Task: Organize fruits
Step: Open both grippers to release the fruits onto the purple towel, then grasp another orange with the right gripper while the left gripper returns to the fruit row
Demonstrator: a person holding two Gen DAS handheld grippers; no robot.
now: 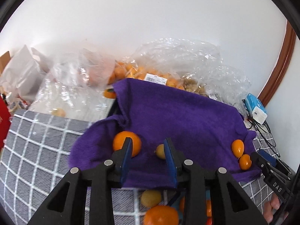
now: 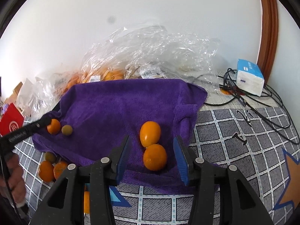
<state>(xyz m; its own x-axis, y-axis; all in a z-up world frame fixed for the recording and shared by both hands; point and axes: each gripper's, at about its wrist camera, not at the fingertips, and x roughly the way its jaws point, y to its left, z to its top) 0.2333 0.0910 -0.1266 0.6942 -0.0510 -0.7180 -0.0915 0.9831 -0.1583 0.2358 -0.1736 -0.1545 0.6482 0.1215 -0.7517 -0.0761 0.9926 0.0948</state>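
A purple towel (image 1: 178,112) (image 2: 116,105) lies over a raised box on the checked cloth. On it, in the left wrist view, sit an orange (image 1: 120,140), a small yellow-green fruit (image 1: 160,151) and two small oranges (image 1: 237,147) at the right. My left gripper (image 1: 148,150) is open and empty, its fingers between the orange and the small fruit. In the right wrist view my right gripper (image 2: 151,146) is open around two oranges (image 2: 154,157), not touching them. The left gripper's tip (image 2: 44,121) reaches an orange (image 2: 54,126) beside a green fruit (image 2: 67,130).
Clear plastic bags of oranges (image 1: 142,71) (image 2: 131,60) stand behind the towel by the white wall. Loose fruits (image 1: 159,213) (image 2: 50,166) lie on the grey checked cloth (image 2: 234,140) in front. A blue-white box (image 2: 249,76) and black cables (image 2: 262,110) lie at the right.
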